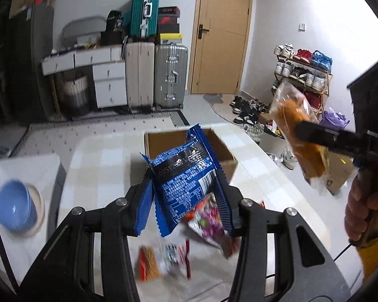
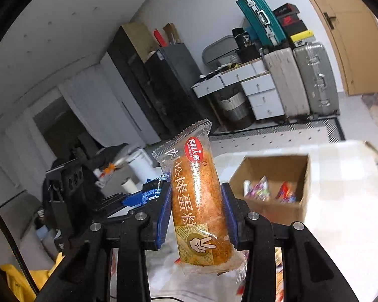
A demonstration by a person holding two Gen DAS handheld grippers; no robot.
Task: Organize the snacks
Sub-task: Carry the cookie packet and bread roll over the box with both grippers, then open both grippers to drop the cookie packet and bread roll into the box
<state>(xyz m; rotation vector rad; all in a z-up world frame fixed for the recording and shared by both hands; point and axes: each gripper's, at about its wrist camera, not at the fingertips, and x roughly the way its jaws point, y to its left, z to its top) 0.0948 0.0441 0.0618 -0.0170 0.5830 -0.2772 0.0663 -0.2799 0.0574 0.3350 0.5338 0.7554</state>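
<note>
Left tongs [image 1: 186, 183] are clamped on a blue snack packet [image 1: 184, 176], raised above the checked bench [image 1: 100, 166]. Right tongs [image 2: 196, 209] are pinched on a wrapped cake roll [image 2: 199, 201]. Behind both, an open cardboard box [image 2: 284, 214] of snacks is noted on the bench.

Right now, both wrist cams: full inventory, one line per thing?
blue snack packet: 1, blue, clamped in left tool
cake roll packet: 1, orange-brown in clear wrap, clamped in right tool
cardboard box: 1, brown, open, on table, snacks inside
loose snacks: several, mixed colours, on table below left tool, blurred
table: 1, pale checked top
bowl: 1, blue, left edge
suitcases: 3, teal, beige, silver, by wall
door: 1, tan, shut
shoe rack: 1, full, right wall
left tool: shut on packet
right tool: shut on cake roll
hand: 1, gripping right tool's handle
</note>
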